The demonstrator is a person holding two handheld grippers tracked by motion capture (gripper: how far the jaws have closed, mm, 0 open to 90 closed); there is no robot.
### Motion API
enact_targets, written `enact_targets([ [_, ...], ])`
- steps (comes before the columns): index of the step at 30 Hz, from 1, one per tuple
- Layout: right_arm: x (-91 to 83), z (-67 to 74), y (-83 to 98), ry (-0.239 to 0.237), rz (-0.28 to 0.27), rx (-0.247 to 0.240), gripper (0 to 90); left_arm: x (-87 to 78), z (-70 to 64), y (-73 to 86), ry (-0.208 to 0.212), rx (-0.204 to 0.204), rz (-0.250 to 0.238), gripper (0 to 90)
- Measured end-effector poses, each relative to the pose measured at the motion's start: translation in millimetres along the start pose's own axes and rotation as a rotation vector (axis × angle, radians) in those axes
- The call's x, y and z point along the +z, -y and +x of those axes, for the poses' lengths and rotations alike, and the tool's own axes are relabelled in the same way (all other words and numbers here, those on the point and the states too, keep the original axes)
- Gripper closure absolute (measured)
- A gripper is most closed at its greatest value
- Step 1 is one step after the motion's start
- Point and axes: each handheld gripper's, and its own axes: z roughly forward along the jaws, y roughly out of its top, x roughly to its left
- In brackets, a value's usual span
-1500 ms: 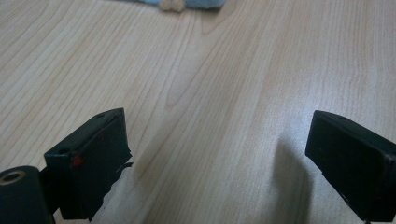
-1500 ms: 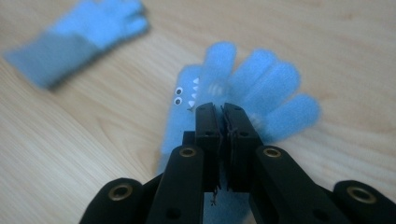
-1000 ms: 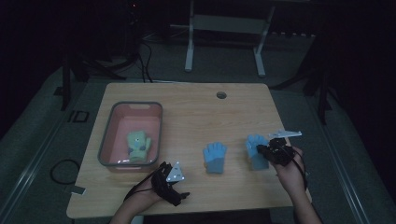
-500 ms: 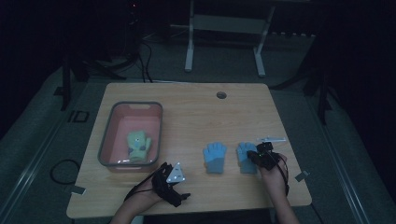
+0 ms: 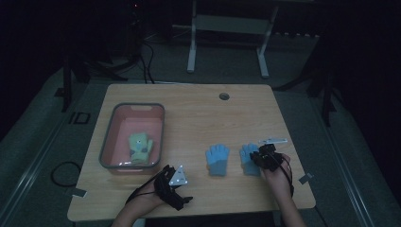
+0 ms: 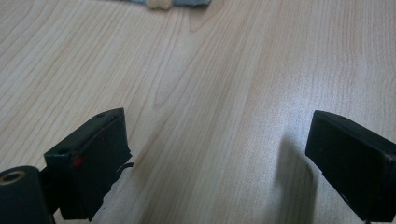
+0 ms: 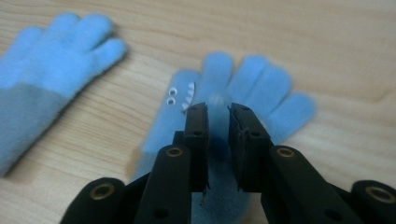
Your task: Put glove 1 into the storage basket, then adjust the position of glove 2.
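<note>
On the table (image 5: 198, 118), right tongs (image 7: 217, 114) just opening over blue glove (image 7: 243, 88), left tongs (image 6: 219, 154) wide.

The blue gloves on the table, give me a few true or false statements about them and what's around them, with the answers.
1. Two blue gloves lie side by side on the table. True: left glove, right glove.
2. The right hand-held gripper is over the right glove. True; its jaws stand a little apart and have just been opening, with glove fabric in the gap.
3. The bin is empty. False: a green glove lies in it.
4. The left hand-held gripper clamps a blue glove. False: its jaws stand wide apart over bare wood.
5. The right glove has a face with eyes and teeth. True, in the right gripper view.
</note>
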Motion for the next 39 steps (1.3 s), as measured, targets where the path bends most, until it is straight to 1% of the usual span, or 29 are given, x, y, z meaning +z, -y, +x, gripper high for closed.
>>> enact_targets([
  [1,-2.5,-0.9,-2.5,-0.027,-0.013,-0.030,74.0,-0.2,-0.2,0.0,0.001,0.002,-0.002,6.3],
  [2,-4.4,-1.7,-4.8,-0.043,-0.024,-0.066,72.9,-0.3,-0.3,-0.1,0.002,0.000,-0.004,6.3],
  [3,-5.6,-3.2,-6.8,-0.039,-0.026,-0.092,72.8,0.0,-0.6,-0.2,0.002,-0.006,-0.007,6.3],
  [5,-7.1,-7.0,-8.9,-0.078,-0.027,-0.130,71.6,0.0,-0.4,-0.2,0.000,-0.006,-0.008,6.3],
  [6,-7.6,-8.9,-8.8,-0.084,-0.027,-0.145,71.6,-0.2,-0.1,-0.1,0.001,-0.005,-0.006,6.3],
  [7,-7.6,-11.1,-8.2,-0.105,-0.020,-0.164,70.8,-0.2,-0.1,0.1,0.000,-0.005,-0.006,6.3],
  [8,-7.7,-13.5,-7.4,-0.139,-0.017,-0.179,70.4,-0.1,-0.1,0.2,-0.002,-0.006,-0.004,6.3],
  [11,-8.1,-19.6,-4.2,-0.187,-0.005,-0.254,68.5,0.4,-0.9,0.3,-0.002,-0.007,-0.001,6.3],
  [13,-6.8,-23.4,-1.7,-0.203,0.013,-0.315,67.6,0.4,-0.9,0.3,0.000,-0.002,0.002,6.3],
  [14,-5.6,-25.5,-0.6,-0.204,0.024,-0.334,66.4,0.5,-0.9,0.4,0.000,-0.001,0.004,6.3],
  [16,-4.2,-28.2,0.2,-0.205,0.033,-0.339,66.4,0.5,-0.9,0.4,0.000,-0.001,0.004,6.3],
  [17,-1.4,-33.0,1.6,-0.223,0.043,-0.327,64.5,0.6,-0.7,0.6,0.001,-0.003,0.004,6.3],
  [18,0.0,-34.9,2.4,-0.228,0.045,-0.318,64.2,0.5,-0.5,0.7,0.002,-0.004,0.004,6.3],
  [21,3.6,-38.4,5.5,-0.257,0.032,-0.274,63.1,0.7,-0.1,1.0,-0.001,-0.004,0.010,6.3],
  [22,5.2,-38.1,6.7,-0.261,0.031,-0.266,63.0,0.6,-0.1,1.2,-0.002,-0.005,0.011,6.3],
  [25,9.3,-34.4,9.7,-0.244,0.034,-0.275,63.5,0.3,0.5,1.7,0.001,-0.012,0.003,6.3],
  [28,9.5,-30.3,10.0,-0.215,0.036,-0.308,67.6,0.5,0.2,1.7,0.001,-0.006,0.008,6.3],
  [29,9.5,-28.7,10.4,-0.206,0.036,-0.316,71.4,0.6,0.0,1.8,0.001,-0.005,0.010,6.3],
  [30,9.3,-27.6,10.4,-0.207,0.040,-0.320,76.0,0.8,-0.2,1.9,0.000,-0.004,0.011,6.3],
  [31,9.0,-26.5,10.2,-0.206,0.045,-0.323,78.6,0.9,-0.2,1.9,-0.001,-0.005,0.011,6.3],
  [32,8.9,-25.7,10.0,-0.207,0.050,-0.321,80.7,0.9,-0.1,1.8,-0.003,-0.006,0.013,6.3],
  [33,8.9,-25.1,9.3,-0.204,0.056,-0.308,82.1,0.8,0.0,1.8,-0.006,-0.008,0.010,6.3],
  [34,8.9,-25.1,9.3,-0.204,0.056,-0.308,82.1,0.8,0.0,1.8,-0.006,-0.008,0.010,6.3],
  [36,8.7,-23.0,8.1,-0.188,0.062,-0.295,83.8,0.3,0.7,2.0,-0.005,-0.013,0.002,6.3],
  [39,6.0,-22.4,6.7,-0.177,0.057,-0.279,84.8,1.0,0.8,2.3,-0.004,-0.004,0.011,6.3],
])
